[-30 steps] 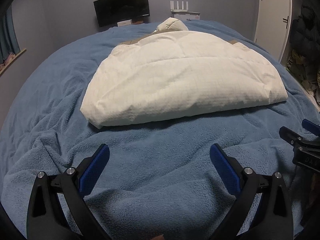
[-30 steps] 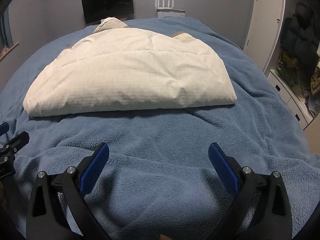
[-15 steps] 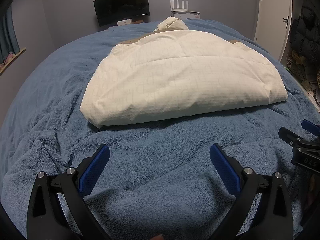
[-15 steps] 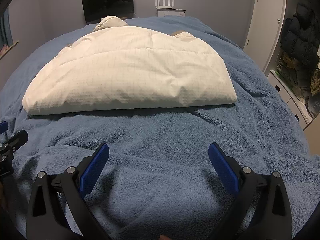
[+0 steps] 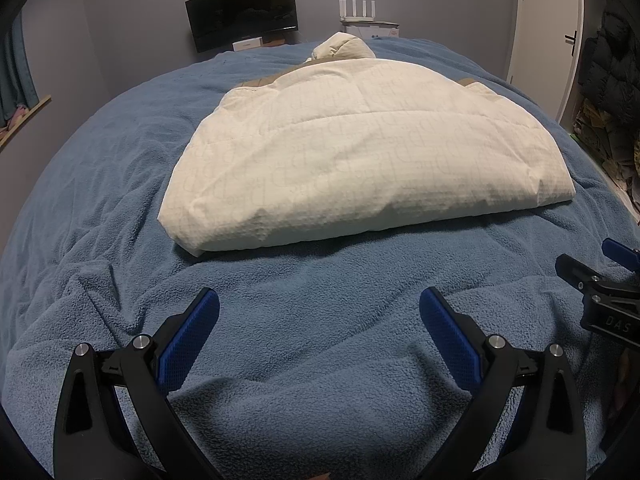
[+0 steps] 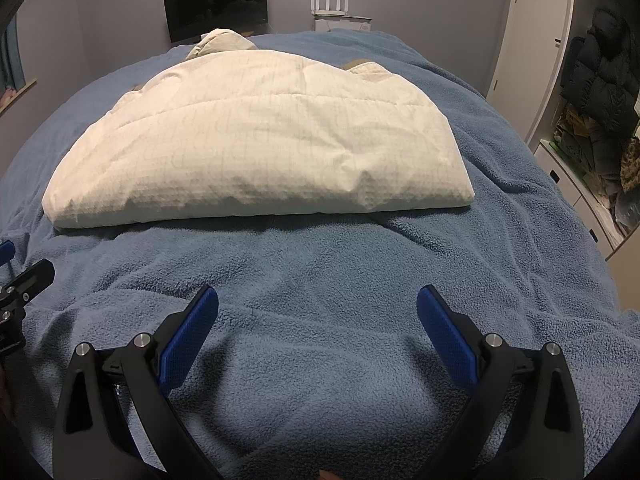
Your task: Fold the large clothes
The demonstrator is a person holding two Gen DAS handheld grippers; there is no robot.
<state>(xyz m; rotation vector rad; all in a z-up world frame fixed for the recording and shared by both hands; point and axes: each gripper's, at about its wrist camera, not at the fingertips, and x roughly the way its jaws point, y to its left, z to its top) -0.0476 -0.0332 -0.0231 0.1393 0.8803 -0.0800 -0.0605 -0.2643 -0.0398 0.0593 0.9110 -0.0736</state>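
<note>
My left gripper (image 5: 319,312) was spread wide, released, its two blue pads (image 5: 188,344) holding nothing and hovering over the blue fleece blanket (image 5: 120,184) at the near edge of the bed. My right gripper (image 6: 318,312) was just as wide, empty as well; whether either brushed the fleece I could not tell. Each one showed at the edge of the other's view. One cream padded jacket (image 5: 360,160) lay folded on the blanket, well apart from both grippers, toward the far middle of the bed, its hood (image 5: 344,46) at the far end. I counted one dark monitor (image 5: 244,12) and one white router (image 5: 358,10) against the far wall.
</note>
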